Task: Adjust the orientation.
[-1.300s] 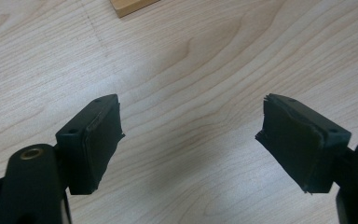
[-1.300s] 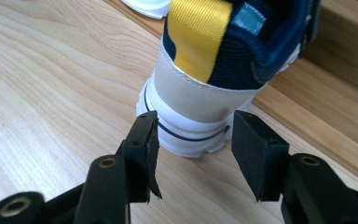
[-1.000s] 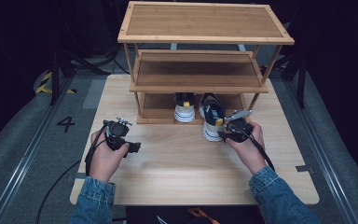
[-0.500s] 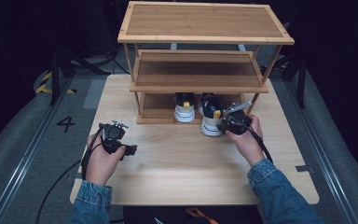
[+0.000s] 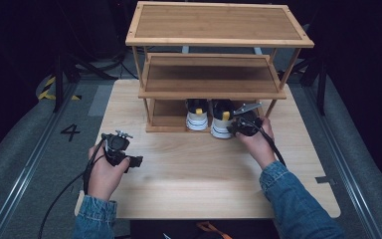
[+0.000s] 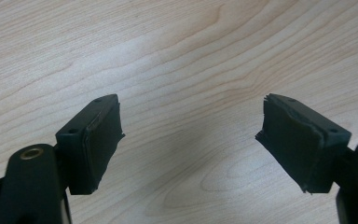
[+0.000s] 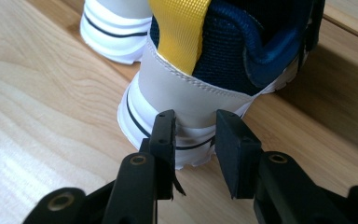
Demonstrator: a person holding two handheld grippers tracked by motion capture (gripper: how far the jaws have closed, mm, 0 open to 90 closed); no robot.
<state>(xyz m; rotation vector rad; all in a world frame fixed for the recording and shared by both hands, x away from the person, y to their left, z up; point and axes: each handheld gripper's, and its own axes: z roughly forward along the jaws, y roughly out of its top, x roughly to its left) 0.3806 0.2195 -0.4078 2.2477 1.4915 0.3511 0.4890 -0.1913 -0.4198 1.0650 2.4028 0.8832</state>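
1. We see the right hand-held gripper (image 7: 193, 140) right at the heel of the right shoe (image 5: 222, 119), its jaws narrowed with a small gap and nothing pinched between them; whether the tips touch the white heel we cannot tell.
2. The right shoe lies at 12 o'clock from that hand-held gripper, just beyond the jaws.
3. Its long axis runs 6 to 12 o'clock, toe pointing at 12 under the shelf rack (image 5: 214, 79), heel with yellow pull tab (image 7: 179, 32) facing us.
4. The left shoe (image 5: 197, 115) stands just beside it at 9 o'clock.
5. The left hand-held gripper (image 6: 191, 140) hovers spread wide over the bare tabletop (image 5: 189, 174), well apart at 8 o'clock.
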